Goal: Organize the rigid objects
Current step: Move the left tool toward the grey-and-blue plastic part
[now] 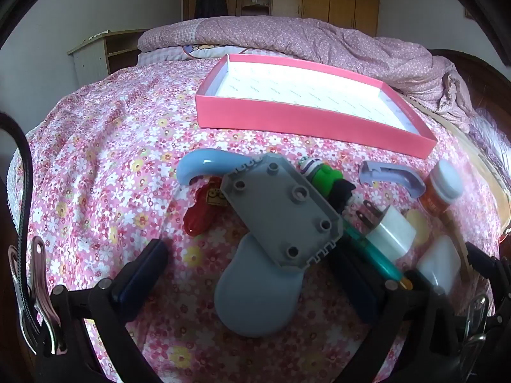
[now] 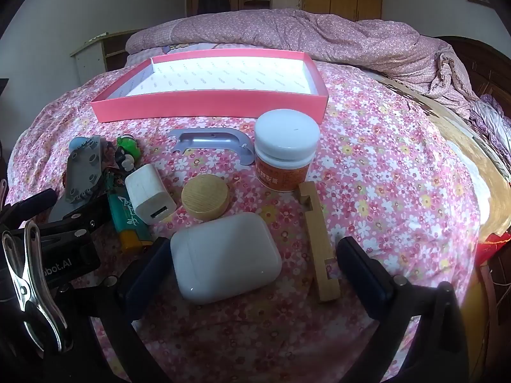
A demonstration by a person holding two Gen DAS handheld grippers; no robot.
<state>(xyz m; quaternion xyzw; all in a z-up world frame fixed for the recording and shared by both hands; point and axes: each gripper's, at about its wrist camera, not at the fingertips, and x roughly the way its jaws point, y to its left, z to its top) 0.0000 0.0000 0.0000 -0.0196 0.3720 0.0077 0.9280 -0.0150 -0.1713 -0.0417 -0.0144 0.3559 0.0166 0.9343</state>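
Toys and small things lie in a bunch on the bed (image 2: 383, 166), in front of the pink tray (image 2: 207, 108).

Your left gripper (image 1: 246, 274) is wide open, with the gray plate (image 1: 281, 210) and blue scoop (image 1: 255, 290) between its fingers, touching neither.

Your right gripper (image 2: 255, 274) is wide open too. The white case (image 2: 223, 255) and wood stick (image 2: 319, 242) sit between its fingers; whether they touch, you cannot tell.

A bit farther are the lighter (image 2: 126, 217), the charger (image 2: 148, 196) and the wood disc (image 2: 206, 201). Then come the red toy (image 1: 204, 214), the green toy (image 1: 325, 178), the jar (image 2: 284, 153) and the purple handle (image 2: 210, 140).

The tray sits farthest, toward the quilt (image 2: 319, 35), with nothing in it.
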